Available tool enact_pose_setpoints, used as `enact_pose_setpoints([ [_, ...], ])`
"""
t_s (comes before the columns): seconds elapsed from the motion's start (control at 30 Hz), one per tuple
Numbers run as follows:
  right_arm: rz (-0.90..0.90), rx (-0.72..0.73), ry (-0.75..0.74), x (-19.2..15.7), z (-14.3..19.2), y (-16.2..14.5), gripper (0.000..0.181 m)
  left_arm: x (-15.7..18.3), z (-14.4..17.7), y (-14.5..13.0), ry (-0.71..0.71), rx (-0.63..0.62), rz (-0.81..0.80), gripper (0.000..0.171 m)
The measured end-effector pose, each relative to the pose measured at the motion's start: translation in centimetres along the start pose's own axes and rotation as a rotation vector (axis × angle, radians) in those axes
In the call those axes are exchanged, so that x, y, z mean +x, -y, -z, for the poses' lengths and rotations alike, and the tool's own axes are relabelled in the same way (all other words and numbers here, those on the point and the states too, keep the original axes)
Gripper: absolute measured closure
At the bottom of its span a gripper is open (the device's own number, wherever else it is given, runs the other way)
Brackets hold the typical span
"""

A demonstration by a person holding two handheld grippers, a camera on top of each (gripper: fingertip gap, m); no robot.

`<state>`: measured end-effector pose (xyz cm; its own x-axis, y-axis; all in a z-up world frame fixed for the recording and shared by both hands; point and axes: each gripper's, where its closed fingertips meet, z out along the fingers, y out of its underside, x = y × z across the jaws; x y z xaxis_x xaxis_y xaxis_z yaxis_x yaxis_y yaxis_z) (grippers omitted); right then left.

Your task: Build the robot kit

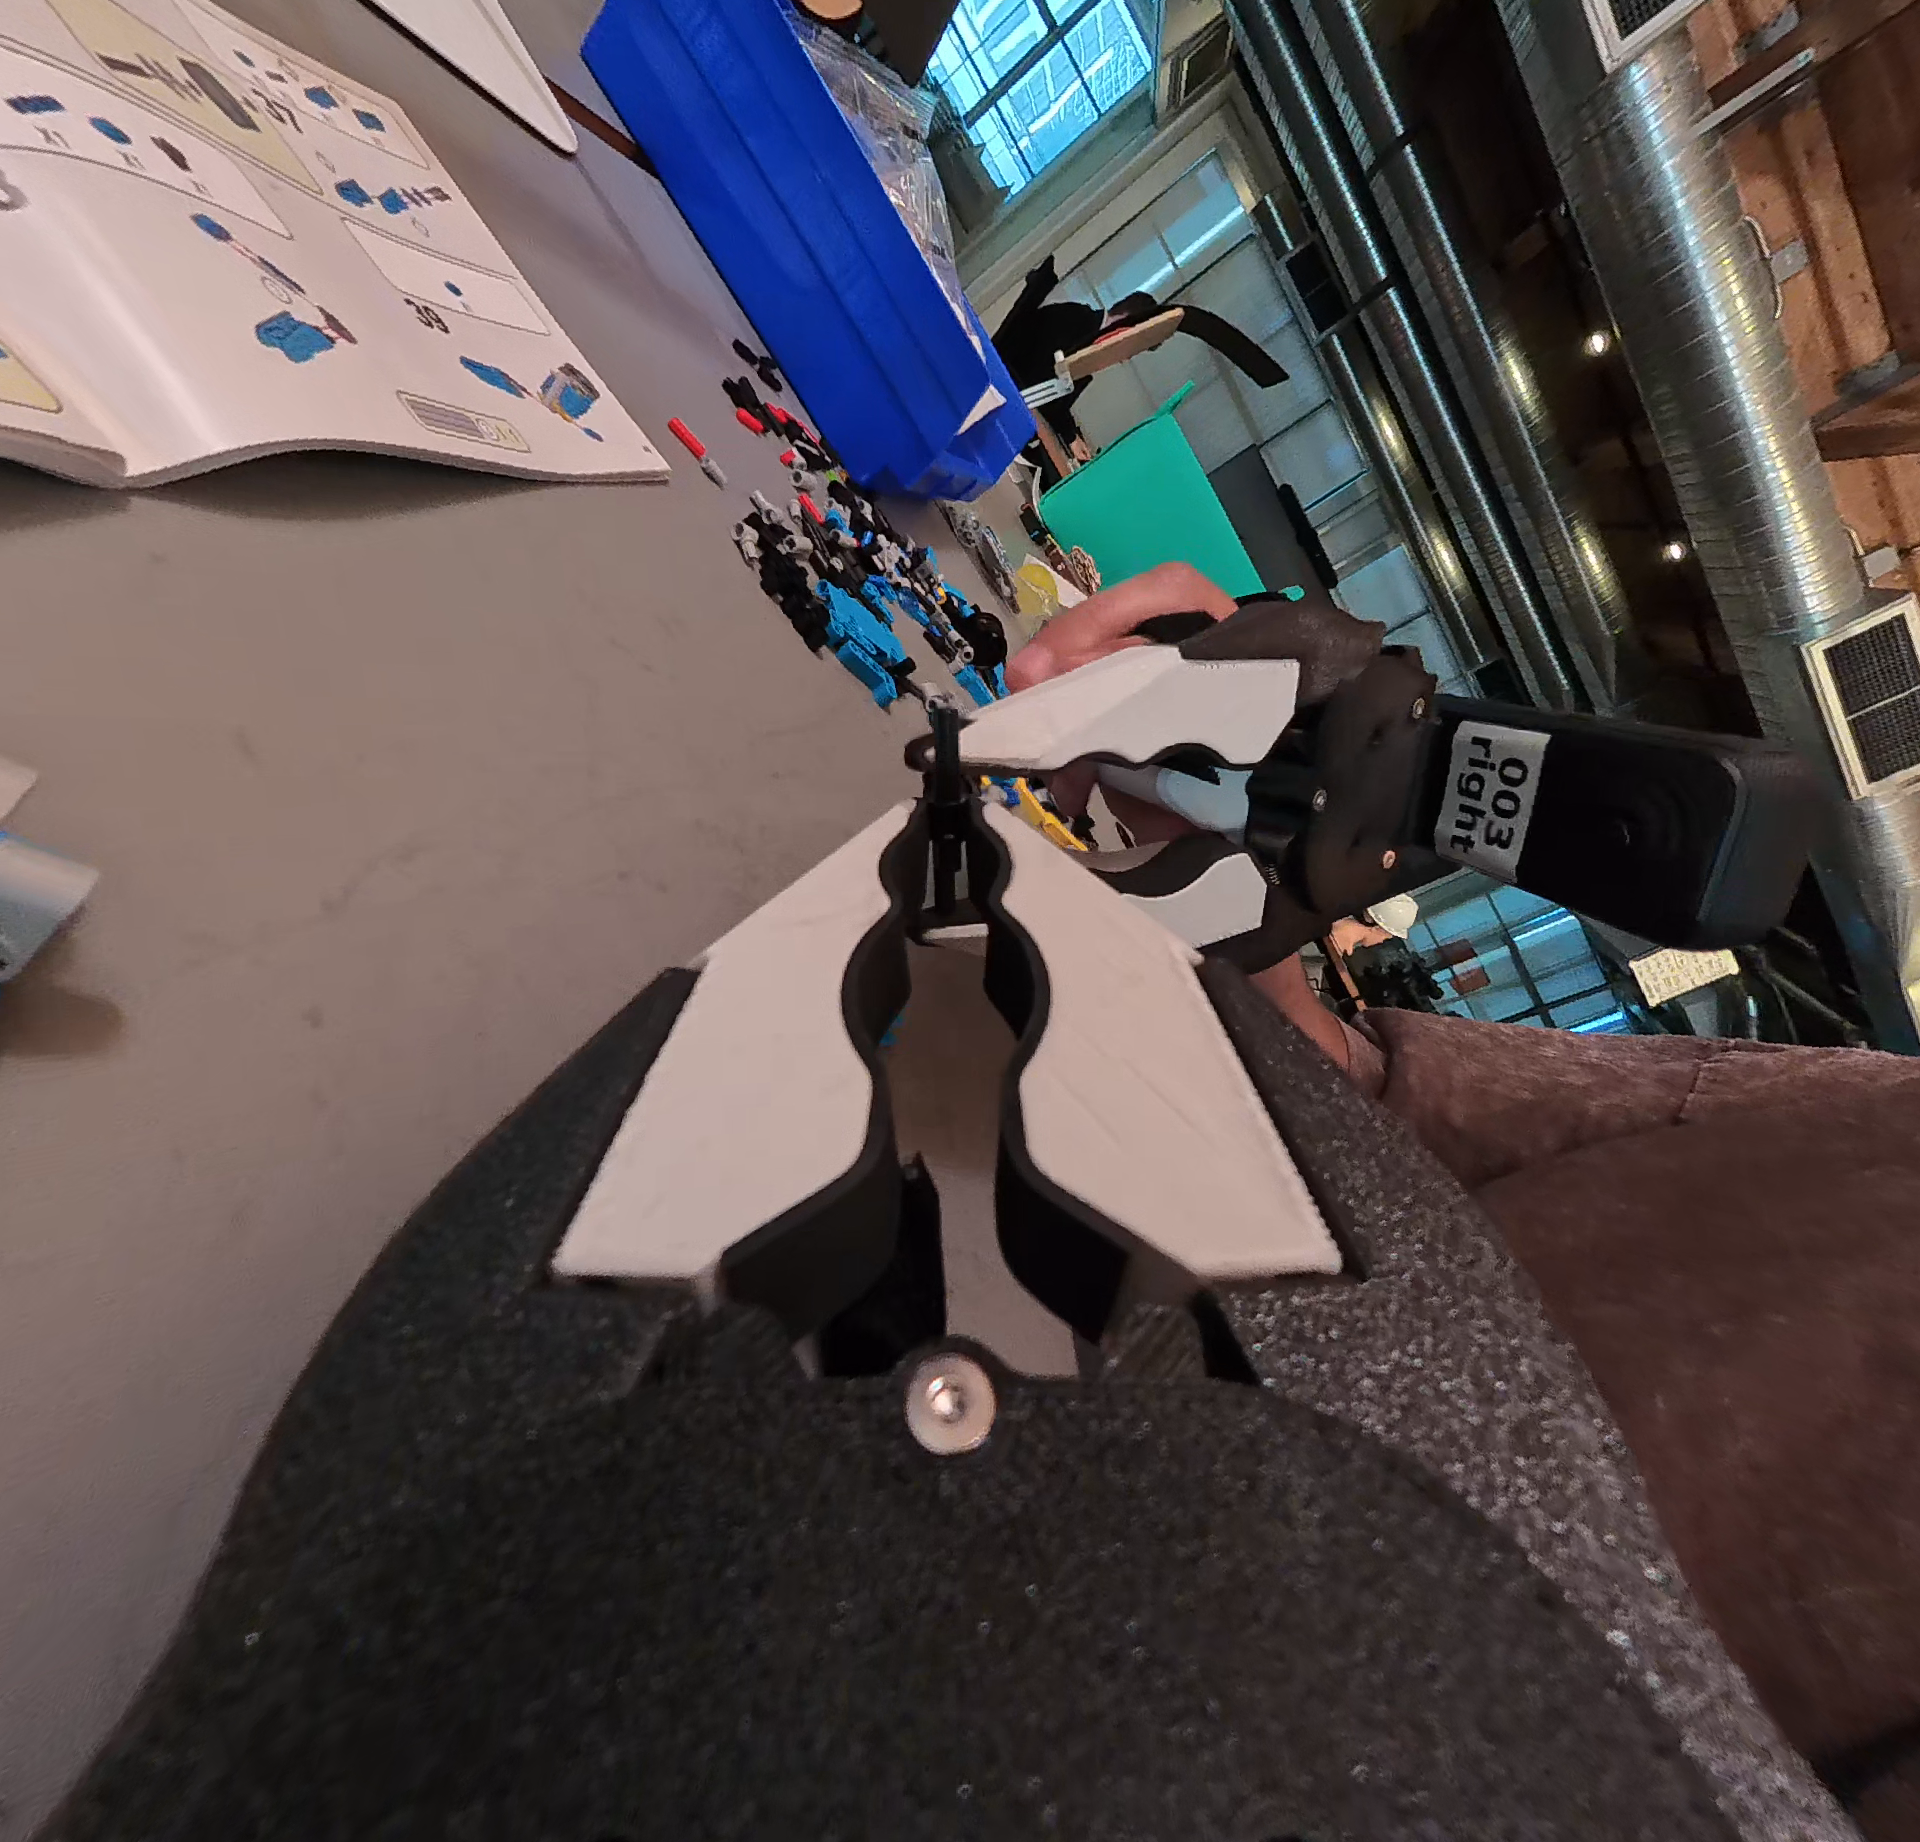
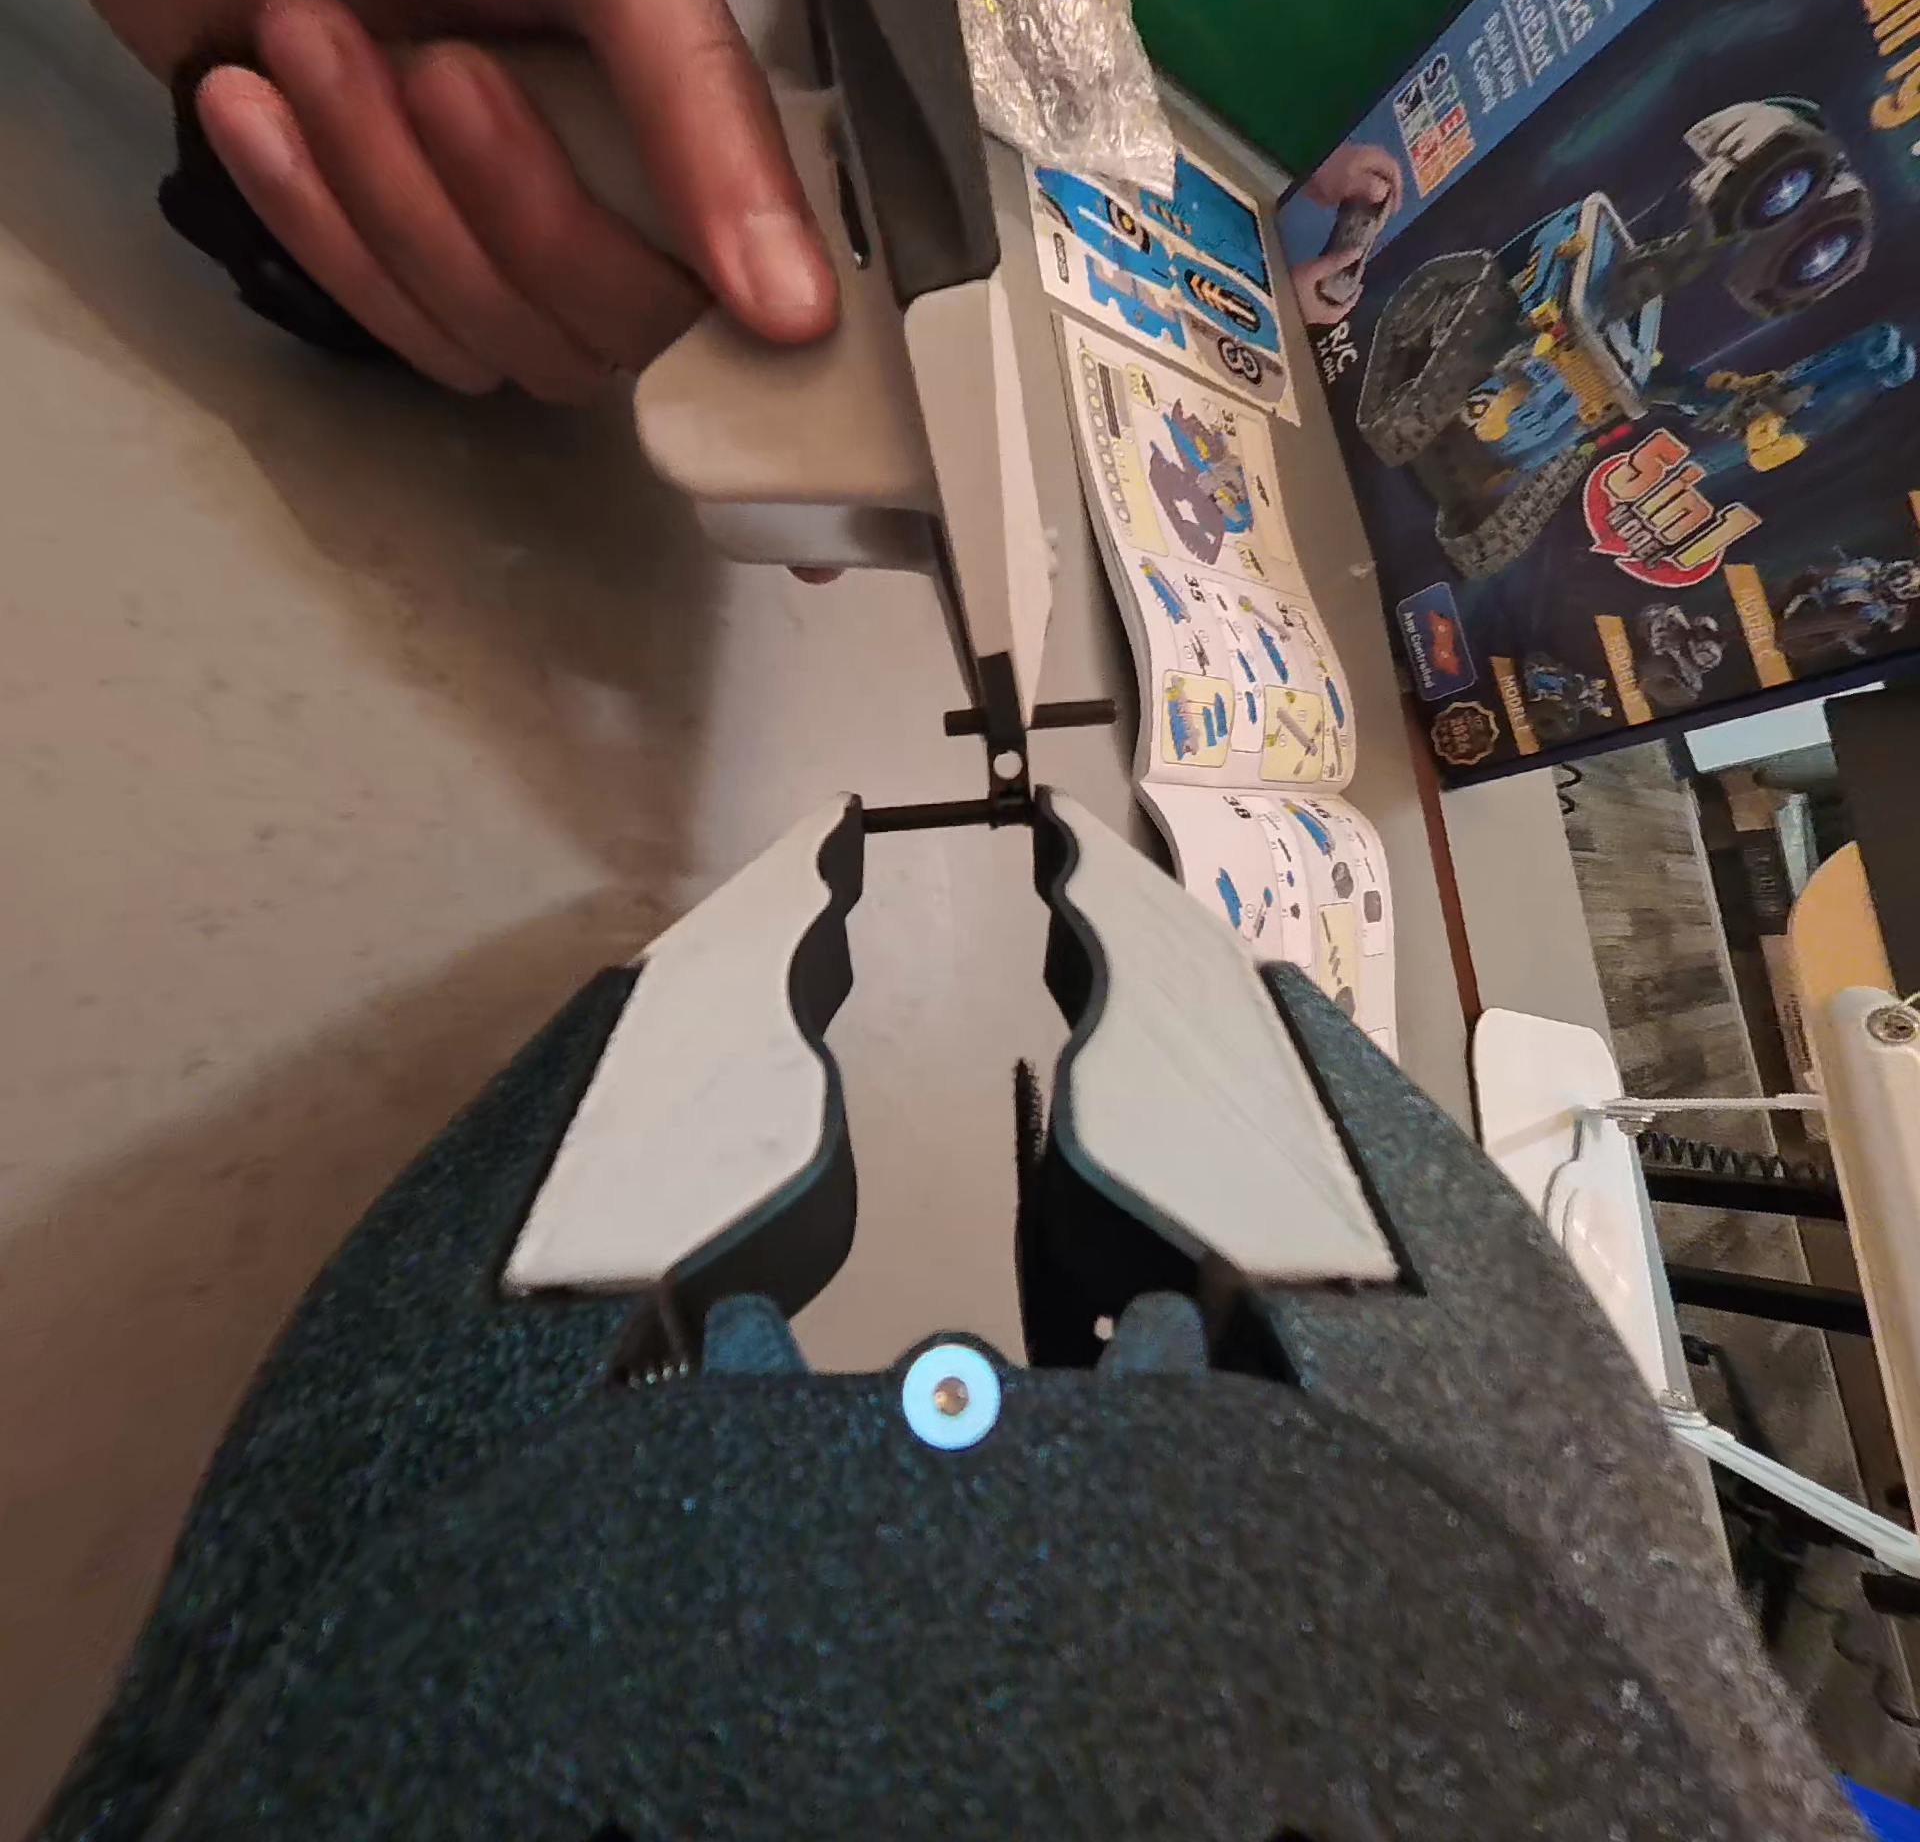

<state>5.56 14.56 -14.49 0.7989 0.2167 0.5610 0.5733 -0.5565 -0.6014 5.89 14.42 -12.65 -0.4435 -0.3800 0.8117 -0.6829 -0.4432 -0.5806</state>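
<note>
Left gripper (image 1: pixel 943 836) pinches a black axle piece (image 1: pixel 943 805); right gripper (image 2: pixel 948 813), partly open, spans a thin black rod (image 2: pixel 935 813); misalignment could, I judge, spring either part loose.

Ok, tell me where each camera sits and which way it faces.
Left wrist view: sits on the left gripper, looks along its fingers over the grey table at loose bricks, with the right gripper opposite.
Right wrist view: sits on the right gripper, faces the left gripper and a hand.
Both show the black axle piece, instruction booklet and table.
</note>
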Motion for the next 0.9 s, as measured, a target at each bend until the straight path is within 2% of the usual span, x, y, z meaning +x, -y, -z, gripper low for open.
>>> enact_pose_setpoints([
  [0.13,0.028,0.012,-0.025,0.2,0.0,0.3,0.139,0.1,-0.1,-0.2,-0.002,-0.011,-0.004,0.166],
  [0.2,0.046,0.021,-0.033,0.2,0.0,0.4,0.141,0.1,-0.1,-0.1,-0.002,-0.004,-0.005,0.167],
  [0.27,0.098,0.039,-0.031,-0.1,0.0,0.8,0.149,0.1,-0.1,-0.1,-0.004,-0.008,-0.004,0.166],
  [0.33,0.175,0.038,-0.15,0.9,0.0,0.9,0.173,0.0,-0.2,-0.3,0.01,-0.016,-0.018,0.166],
  [0.37,0.222,0.035,-0.168,0.9,-0.1,0.8,0.173,-0.2,-0.3,-0.3,0.022,-0.019,-0.024,0.166],
  [0.43,0.154,0.032,-0.144,0.8,-0.1,0.8,0.173,-0.1,-0.2,-0.4,0.016,-0.018,-0.025,0.166],
  [0.5,0.074,0.043,-0.095,0.7,0.3,0.8,0.171,0.0,-0.3,-0.4,0.018,-0.019,-0.039,0.166],
  [0.57,0.004,0.044,-0.007,-0.4,0.4,0.8,0.147,-0.3,-0.2,-0.1,0.03,-0.009,-0.031,0.166],
  [0.63,0.003,0.014,0.014,-0.8,0.1,0.4,0.136,-0.4,0.0,0.1,0.026,-0.007,-0.012,0.166],
  [0.9,0.087,-0.005,-0.064,-0.3,-0.5,0.3,0.149,-0.3,-0.2,-0.3,0.011,-0.03,-0.007,0.166],
])
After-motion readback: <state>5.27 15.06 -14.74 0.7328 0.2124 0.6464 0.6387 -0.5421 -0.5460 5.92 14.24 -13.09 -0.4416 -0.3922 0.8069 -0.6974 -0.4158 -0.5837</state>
